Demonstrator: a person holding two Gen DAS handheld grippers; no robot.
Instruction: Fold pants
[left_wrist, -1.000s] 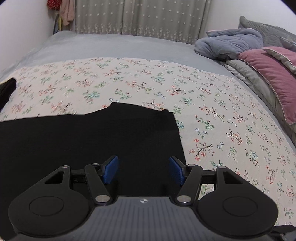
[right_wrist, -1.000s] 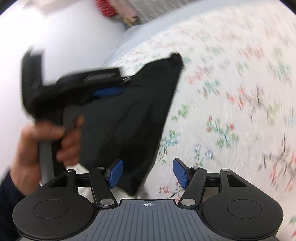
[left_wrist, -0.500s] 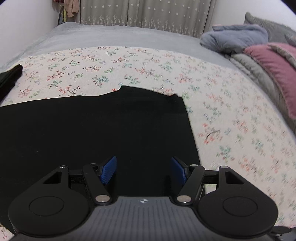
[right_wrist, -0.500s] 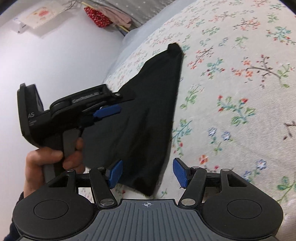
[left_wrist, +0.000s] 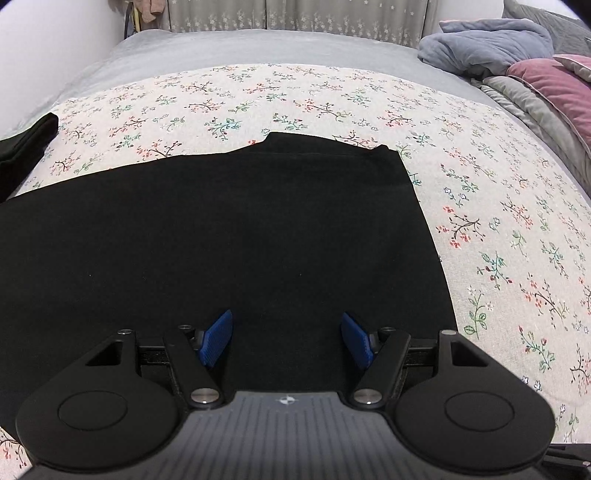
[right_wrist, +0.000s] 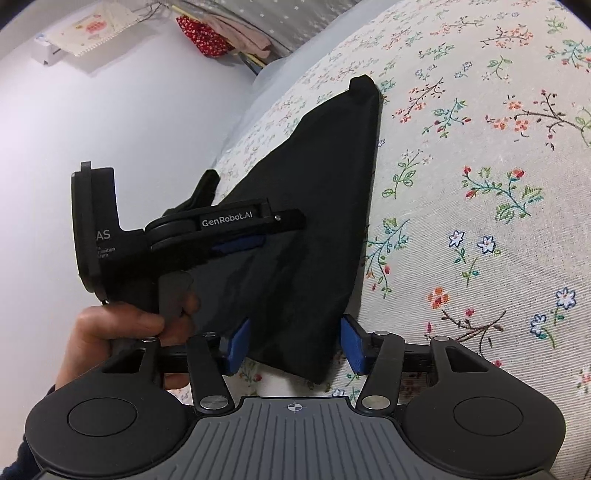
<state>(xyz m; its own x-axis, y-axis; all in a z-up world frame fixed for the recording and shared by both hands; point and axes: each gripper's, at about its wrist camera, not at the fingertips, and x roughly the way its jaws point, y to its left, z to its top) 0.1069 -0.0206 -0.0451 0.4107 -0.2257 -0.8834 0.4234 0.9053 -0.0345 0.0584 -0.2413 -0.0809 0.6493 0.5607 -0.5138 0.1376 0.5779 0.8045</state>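
Both sets of jaws are standing apart: the left gripper (left_wrist: 286, 338) is hanging over the pants (left_wrist: 221, 236), gripping nothing, while the right gripper (right_wrist: 293, 341), its jaws just closing in, is straddling the near corner unpinched. The pants are lying flat on the bed (left_wrist: 498, 229), seemingly halved lengthwise, with cross folds likely remaining. Open bedspread is running clear right of the pants' edge.

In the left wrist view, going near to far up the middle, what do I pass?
Left tool → flat black pants → floral-print cream bedspread → plain grey sheet → grey patterned curtain.
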